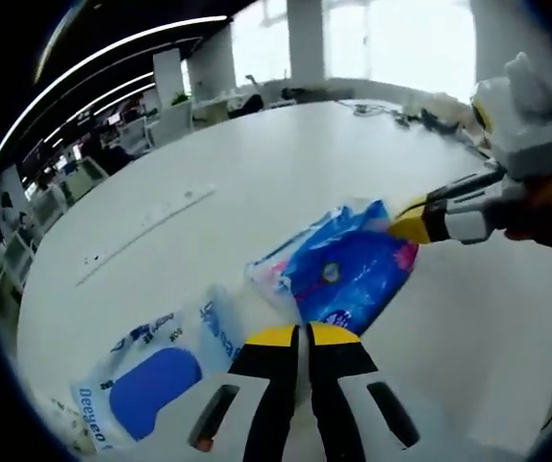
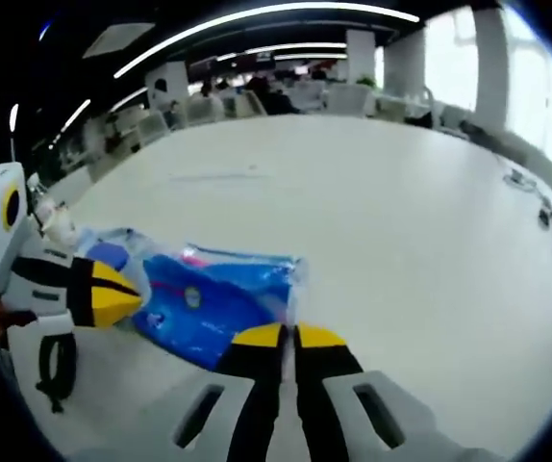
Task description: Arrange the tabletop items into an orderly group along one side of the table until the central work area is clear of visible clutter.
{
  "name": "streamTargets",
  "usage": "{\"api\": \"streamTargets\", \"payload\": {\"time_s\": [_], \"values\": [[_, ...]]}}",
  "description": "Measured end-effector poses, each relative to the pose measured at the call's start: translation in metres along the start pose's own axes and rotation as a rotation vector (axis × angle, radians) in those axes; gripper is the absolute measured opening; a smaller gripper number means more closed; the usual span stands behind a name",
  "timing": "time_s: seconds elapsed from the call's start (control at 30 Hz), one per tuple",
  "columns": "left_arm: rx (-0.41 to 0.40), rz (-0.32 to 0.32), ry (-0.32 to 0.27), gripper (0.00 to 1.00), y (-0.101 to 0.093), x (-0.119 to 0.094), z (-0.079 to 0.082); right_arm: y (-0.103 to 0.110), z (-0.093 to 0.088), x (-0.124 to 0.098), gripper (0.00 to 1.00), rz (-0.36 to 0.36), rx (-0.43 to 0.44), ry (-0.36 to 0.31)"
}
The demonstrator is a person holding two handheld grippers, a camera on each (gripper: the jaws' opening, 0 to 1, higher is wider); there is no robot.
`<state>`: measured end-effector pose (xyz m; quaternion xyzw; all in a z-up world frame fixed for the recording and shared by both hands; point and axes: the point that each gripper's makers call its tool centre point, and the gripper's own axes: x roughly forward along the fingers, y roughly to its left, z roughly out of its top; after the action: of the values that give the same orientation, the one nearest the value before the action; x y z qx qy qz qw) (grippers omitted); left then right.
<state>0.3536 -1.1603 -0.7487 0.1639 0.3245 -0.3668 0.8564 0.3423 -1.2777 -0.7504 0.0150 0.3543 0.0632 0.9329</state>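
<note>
Left gripper view, nearest: left gripper (image 1: pixel 305 332), yellow-tipped jaws pressed together, nothing between them as far as shown. Just left of it lies a white wet-wipe pack (image 1: pixel 146 371) w/ blue label, flat on the white tabletop (image 1: pixel 257 183). Just beyond the tips, a blue tissue pack (image 1: pixel 348 274) in clear plastic wrap, contents sealed inside.

At the blue pack's far right corner, the right gripper (image 1: pixel 413 224) comes in from the right, tip touching the wrap; can't tell if it has pinched it. In the right gripper view its jaws (image 2: pixel 290 337) look closed, at the pack's near edge (image 2: pixel 213 298), left gripper (image 2: pixel 112 289) at the pack's left.

Likely step: both grippers working the blue pack toward the white one to form a group. Next move prob. needs a firm pinch or a steady push; slippery wrap may slide.

Farther off: bare tabletop w/ a long faint strip (image 1: pixel 146 234), cables (image 1: pixel 377 109) at the far edge, office desks beyond.
</note>
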Motion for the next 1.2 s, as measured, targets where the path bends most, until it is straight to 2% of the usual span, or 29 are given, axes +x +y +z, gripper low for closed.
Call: {"api": "streamTargets", "payload": {"time_s": [0.2,0.3,0.4,0.53,0.73,0.87,0.9,0.93,1.0,1.07,1.2], "values": [[0.027,0.008,0.008,0.03,-0.001,0.000,-0.001,-0.002,0.001,0.002,0.01,0.006,-0.011,0.000],[0.065,0.017,0.026,0.04,-0.003,0.000,-0.003,-0.001,-0.004,0.004,0.03,0.011,0.026,0.018],[0.065,0.016,0.026,0.07,-0.003,-0.001,-0.003,0.000,-0.009,0.005,0.05,-0.001,-0.018,0.038],[0.073,0.022,0.021,0.14,-0.002,-0.006,-0.001,0.001,-0.009,0.005,0.06,-0.003,-0.025,0.037],[0.080,0.006,0.022,0.19,-0.004,-0.017,0.004,0.001,-0.005,0.003,0.12,-0.015,-0.025,0.036],[0.064,-0.016,-0.012,0.24,-0.006,-0.030,0.013,0.001,0.001,-0.002,0.21,-0.025,-0.026,0.017],[0.043,-0.040,-0.056,0.25,-0.009,-0.034,0.020,0.000,0.004,-0.004,0.24,-0.033,-0.021,0.007],[0.042,-0.037,-0.066,0.27,-0.008,-0.037,0.021,-0.001,0.005,-0.004,0.27,-0.036,-0.021,0.004],[0.071,-0.048,-0.134,0.29,-0.008,-0.042,0.031,-0.001,0.010,-0.010,0.35,-0.049,-0.010,0.000],[0.062,-0.045,-0.115,0.31,-0.006,-0.047,0.028,0.002,0.015,-0.014,0.43,-0.046,0.005,-0.016],[0.042,-0.062,-0.151,0.39,-0.004,-0.057,0.033,0.010,0.021,-0.026,0.52,-0.027,0.018,-0.024]]}}
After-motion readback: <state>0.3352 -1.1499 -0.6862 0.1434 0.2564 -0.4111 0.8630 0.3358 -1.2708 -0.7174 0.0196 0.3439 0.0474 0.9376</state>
